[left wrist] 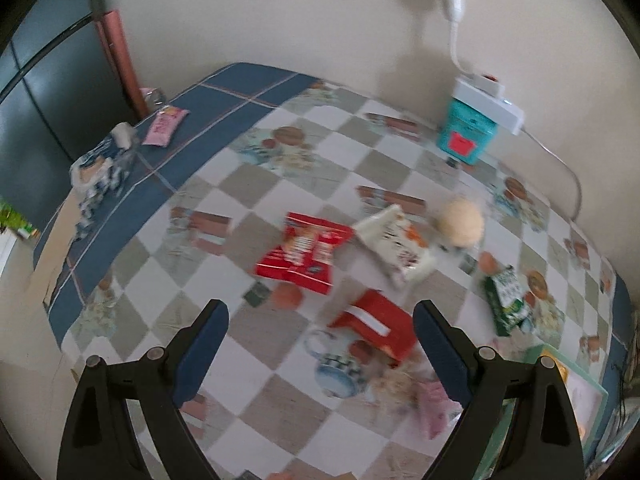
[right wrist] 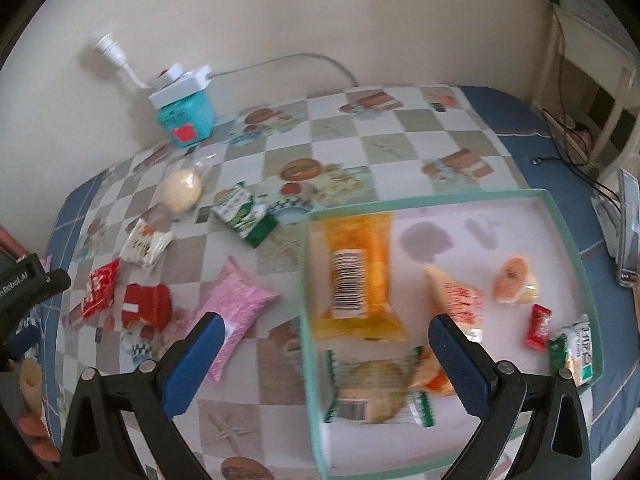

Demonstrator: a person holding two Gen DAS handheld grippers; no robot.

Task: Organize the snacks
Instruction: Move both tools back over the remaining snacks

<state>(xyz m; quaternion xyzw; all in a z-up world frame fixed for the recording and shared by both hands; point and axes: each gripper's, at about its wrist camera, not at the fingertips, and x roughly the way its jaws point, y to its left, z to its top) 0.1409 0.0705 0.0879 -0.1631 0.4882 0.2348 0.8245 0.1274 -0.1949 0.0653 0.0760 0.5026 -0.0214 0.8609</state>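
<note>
My left gripper (left wrist: 320, 316) is open and hovers over the checked tablecloth with nothing between its fingers. Below it lie a red box (left wrist: 376, 328), a red packet (left wrist: 304, 254), a white packet (left wrist: 394, 244), a wrapped round bun (left wrist: 460, 220), a green packet (left wrist: 506, 300) and a pink packet (left wrist: 434, 408). My right gripper (right wrist: 326, 324) is also open and empty, above the left wall of the green-rimmed tray (right wrist: 440, 196). The tray holds an orange packet (right wrist: 360, 276), a cookie packet (right wrist: 372, 392), a red-and-white packet (right wrist: 456, 296) and several small snacks. The pink packet (right wrist: 236, 304) lies just left of the tray.
A teal box (left wrist: 468, 132) with a white power strip (left wrist: 490, 100) on top stands at the back by the wall. Another pink packet (left wrist: 166, 126) and crumpled wrappers lie at the table's far left corner. A phone (right wrist: 628, 232) and cables sit right of the tray.
</note>
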